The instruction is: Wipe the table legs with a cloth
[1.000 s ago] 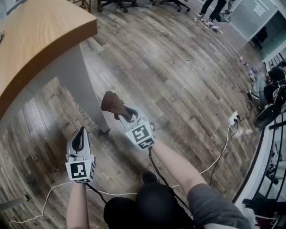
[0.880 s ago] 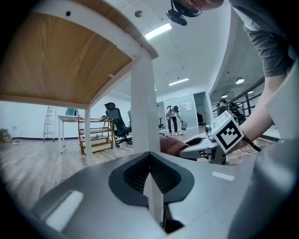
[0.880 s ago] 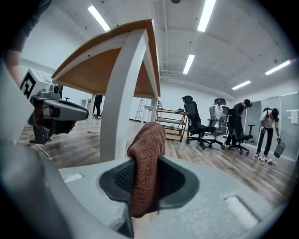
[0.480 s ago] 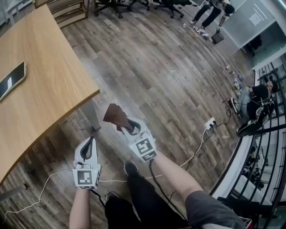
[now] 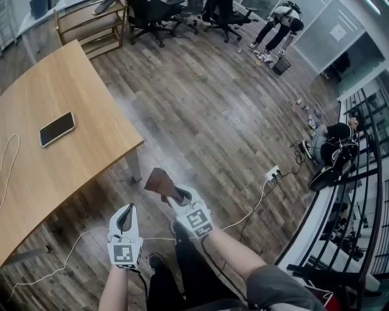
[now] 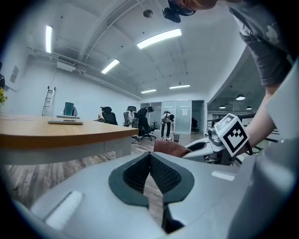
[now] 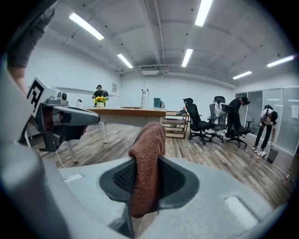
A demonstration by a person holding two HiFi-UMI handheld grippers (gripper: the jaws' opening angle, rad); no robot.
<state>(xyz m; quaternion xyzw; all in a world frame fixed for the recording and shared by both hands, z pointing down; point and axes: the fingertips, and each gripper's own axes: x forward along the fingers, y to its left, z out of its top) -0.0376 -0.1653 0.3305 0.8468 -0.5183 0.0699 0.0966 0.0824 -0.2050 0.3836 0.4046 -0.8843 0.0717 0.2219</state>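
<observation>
A brown cloth (image 5: 160, 181) is clamped in my right gripper (image 5: 173, 194), which is shut on it and held above the floor, just right of the grey table leg (image 5: 133, 166). In the right gripper view the cloth (image 7: 147, 158) stands up between the jaws of the right gripper (image 7: 145, 175). My left gripper (image 5: 126, 212) hangs beside it, shut with nothing in it; its jaws meet in the left gripper view (image 6: 149, 161). Neither gripper touches the leg. The wooden table (image 5: 36, 182) fills the left.
A phone (image 5: 57, 129) and a thin cable (image 5: 5, 167) lie on the table top. A power strip (image 5: 271, 174) and white cords lie on the wood floor. Office chairs (image 5: 152, 15) and a bent-over person (image 5: 276, 21) are at the back. A railing (image 5: 364, 182) runs along the right.
The view has risen and pulled back from the table leg; more of the table top, with the phone, now shows. Both grippers have come away from the leg, the cloth still held.
</observation>
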